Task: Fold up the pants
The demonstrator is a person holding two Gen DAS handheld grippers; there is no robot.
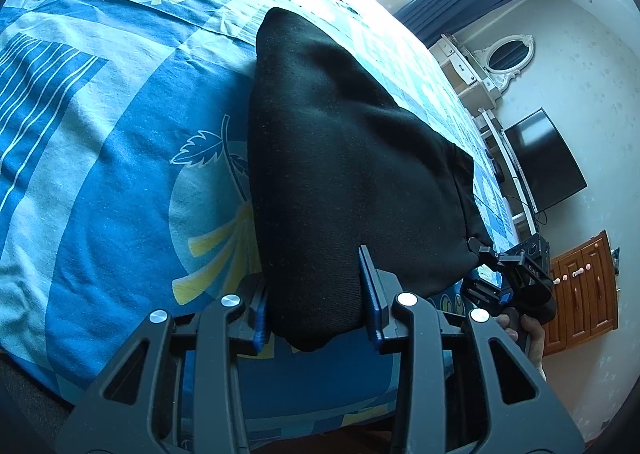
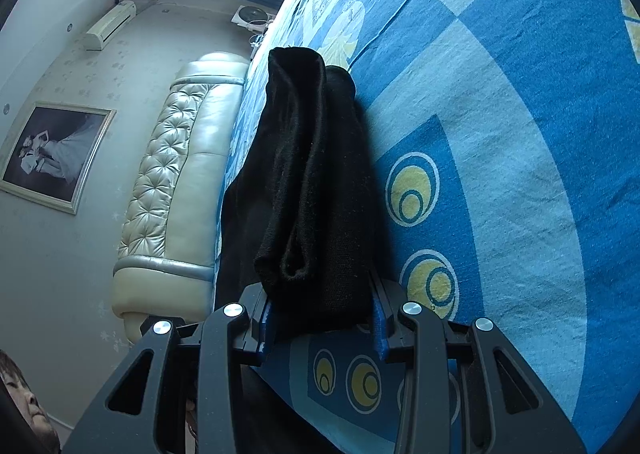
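Over bed: blue patterned bedsheet [image 1: 100, 174]
left claw [image 1: 316, 294]: clamped on folded black fabric pants [image 1: 340, 158]
right claw [image 2: 320, 314]: clamped on pants' other end

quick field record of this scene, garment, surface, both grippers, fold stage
garment: black pants, bunched in several layers
surface: bed with blue patterned sheet
left gripper: shut on one end of the pants
right gripper: shut on a folded edge of the pants
pants position: held between the two grippers, far end draping on the sheet
fold stage: partly folded, not yet laid flat
background: padded headboard, dark screen
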